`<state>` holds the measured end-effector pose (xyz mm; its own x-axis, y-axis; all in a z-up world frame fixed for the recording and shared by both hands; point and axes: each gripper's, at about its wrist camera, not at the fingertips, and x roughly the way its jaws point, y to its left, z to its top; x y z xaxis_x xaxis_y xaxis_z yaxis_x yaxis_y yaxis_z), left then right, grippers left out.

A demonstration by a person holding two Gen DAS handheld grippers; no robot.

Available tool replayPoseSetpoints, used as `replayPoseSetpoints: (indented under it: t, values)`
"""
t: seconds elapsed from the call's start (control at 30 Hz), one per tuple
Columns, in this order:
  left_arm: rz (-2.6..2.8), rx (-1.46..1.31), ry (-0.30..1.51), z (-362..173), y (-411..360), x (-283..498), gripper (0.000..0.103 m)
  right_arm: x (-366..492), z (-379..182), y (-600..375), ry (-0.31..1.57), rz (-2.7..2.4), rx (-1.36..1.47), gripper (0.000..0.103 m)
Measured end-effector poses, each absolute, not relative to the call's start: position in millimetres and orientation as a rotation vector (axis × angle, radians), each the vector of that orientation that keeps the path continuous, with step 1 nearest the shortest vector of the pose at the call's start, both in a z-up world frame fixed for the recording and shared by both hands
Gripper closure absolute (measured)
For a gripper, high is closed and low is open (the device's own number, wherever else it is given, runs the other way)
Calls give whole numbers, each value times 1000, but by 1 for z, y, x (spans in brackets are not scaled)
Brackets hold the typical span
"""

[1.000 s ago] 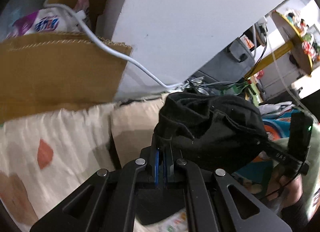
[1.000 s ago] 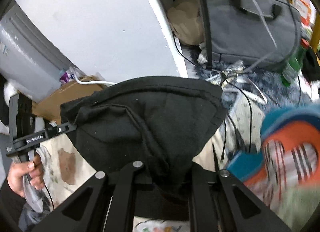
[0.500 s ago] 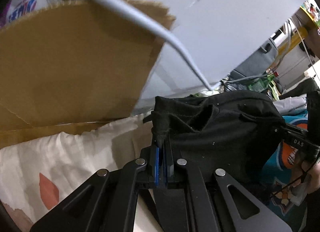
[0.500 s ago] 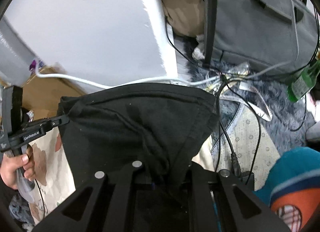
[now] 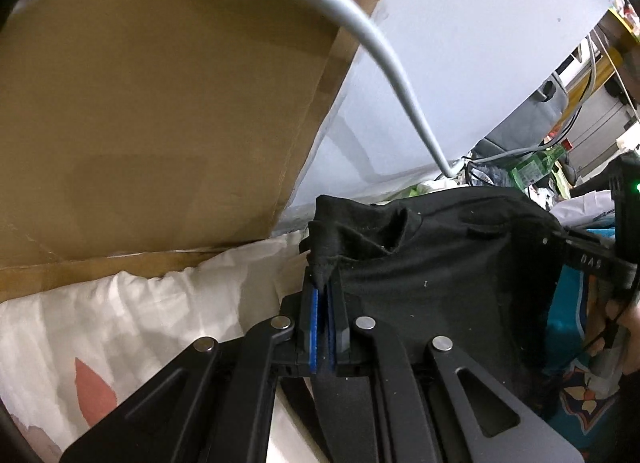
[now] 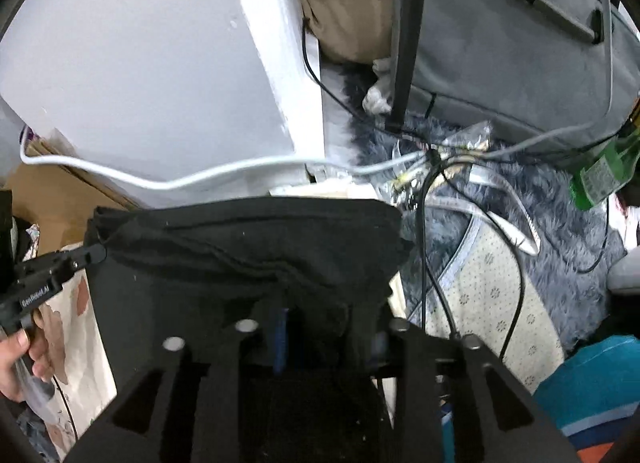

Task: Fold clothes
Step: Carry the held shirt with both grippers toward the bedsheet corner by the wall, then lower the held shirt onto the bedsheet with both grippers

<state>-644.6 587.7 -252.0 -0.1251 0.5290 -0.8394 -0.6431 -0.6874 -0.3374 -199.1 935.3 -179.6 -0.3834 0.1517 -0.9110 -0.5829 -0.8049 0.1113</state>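
white wall (image 6: 152,63) above shaggy grey rug (image 6: 560,199) (cables strewn).

Cardboard box (image 5: 160,103), white cable (image 6: 160,183), green bottle (image 6: 600,179), grey bag (image 6: 520,43) on shaggy rug (image 6: 560,199)

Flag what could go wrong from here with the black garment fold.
1. The right gripper has just been opening with the black garment between its fingers; that corner may drop unevenly while the left gripper is shut on the other corner.
2. The white cable runs just beyond the fold edge; the garment could land on it or snag.
3. The cardboard sits close beside the left gripper and could be bumped.
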Motion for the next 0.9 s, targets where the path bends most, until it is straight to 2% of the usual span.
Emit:
replayPoseSetpoints:
  t: [0.07,0.13,0.27,0.4,0.47,0.53,0.63,0.9]
  values:
    - [1898,-1355,138,-248,584,-641,100,-197,-173,938,602,2218,-1367,55]
    - [1884,-1356,161,-248,583,-638,100,-193,-169,939,656,2213,-1358,40]
    - [1879,-1367,229,-250,582,-635,100,-184,-166,931,674,2206,-1349,40]
    - [1916,-1347,232,-242,573,-636,100,-174,-156,916,598,2259,-1276,40]
    - [1924,-1331,213,-237,569,-636,100,-172,-152,908,541,2286,-1258,43]
    - [1916,-1309,194,-233,568,-633,100,-171,-154,903,528,2298,-1266,65]
    - [1867,-1290,201,-236,577,-625,100,-175,-171,903,554,2280,-1325,79]
    - [1853,-1261,293,-267,615,-616,100,-187,-221,924,594,2195,-1377,79]
